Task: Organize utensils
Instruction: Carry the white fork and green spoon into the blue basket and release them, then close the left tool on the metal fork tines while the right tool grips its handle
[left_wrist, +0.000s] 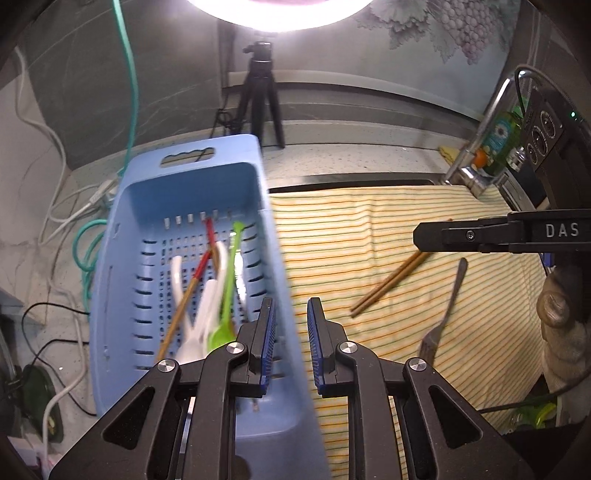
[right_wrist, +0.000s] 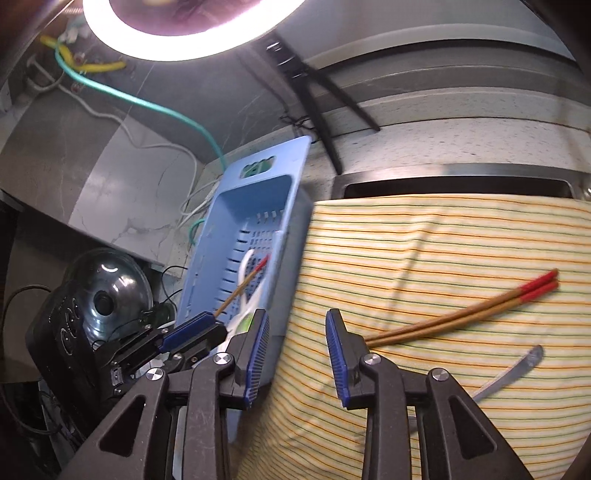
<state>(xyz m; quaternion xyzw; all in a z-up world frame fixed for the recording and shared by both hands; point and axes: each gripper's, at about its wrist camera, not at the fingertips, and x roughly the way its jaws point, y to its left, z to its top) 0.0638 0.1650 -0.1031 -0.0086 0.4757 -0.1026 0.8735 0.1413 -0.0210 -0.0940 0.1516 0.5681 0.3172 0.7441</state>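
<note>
Our left tool (left_wrist: 290, 332) and right tool (right_wrist: 297, 354) were open a little, holding nothing. Two brown wooden chopsticks (right_wrist: 461, 317) and a metal fork (left_wrist: 443, 314) lay on the striped cloth (right_wrist: 424, 240), beside the blue plastic basket (left_wrist: 122, 258).

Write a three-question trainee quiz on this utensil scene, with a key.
1. True or false: the fork already lies in the blue basket.
2. Which item lies in the basket? A) green spoon B) metal knife C) whisk
3. Fill in: the pair of chopsticks on the striped cloth has ___ ends.

Key: 1 false; it lies on the cloth. 2 A. 3 red.
</note>
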